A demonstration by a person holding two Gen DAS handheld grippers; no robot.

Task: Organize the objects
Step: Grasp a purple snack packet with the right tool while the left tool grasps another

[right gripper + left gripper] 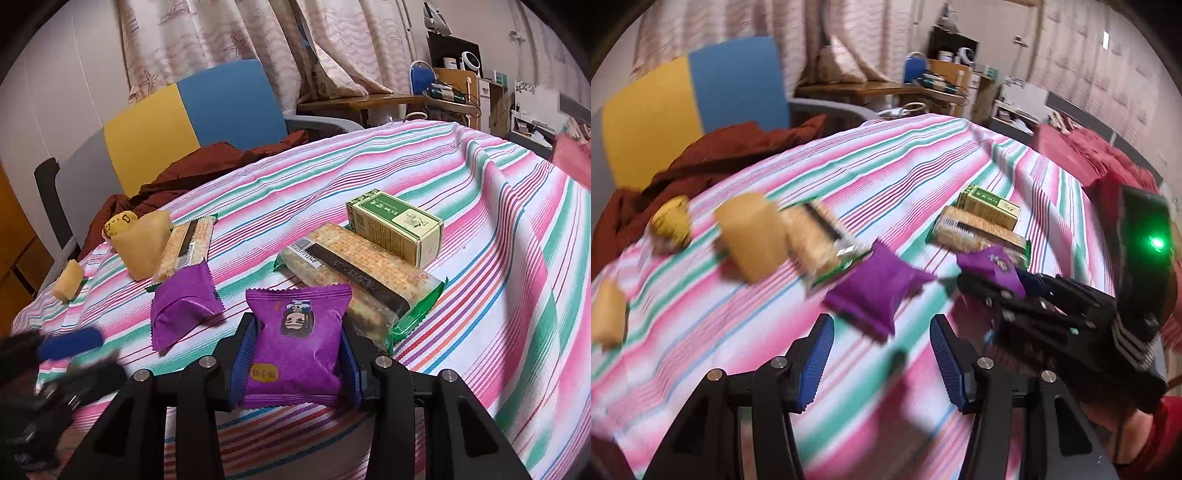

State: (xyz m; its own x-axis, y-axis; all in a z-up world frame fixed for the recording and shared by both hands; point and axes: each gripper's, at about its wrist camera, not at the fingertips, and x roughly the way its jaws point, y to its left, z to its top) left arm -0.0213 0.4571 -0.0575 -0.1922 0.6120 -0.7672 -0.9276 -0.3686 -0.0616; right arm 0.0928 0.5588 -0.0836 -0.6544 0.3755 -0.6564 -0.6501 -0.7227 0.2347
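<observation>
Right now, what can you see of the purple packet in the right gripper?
The purple packet is a glossy, sealed foil pouch with crimped zigzag edges, a cartoon face and a small yellow label, both upside down to the camera. It sits puffed and flat-faced between the right gripper's blue pads, which press both its sides, above the striped cloth.

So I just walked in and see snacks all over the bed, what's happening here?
A person is sorting snacks on the striped sheet with two hand-held tongs. The right tongs are shut on a purple snack packet. The left tongs are open and empty, near a second purple packet. Cracker packs and a green box lie beyond.
</observation>
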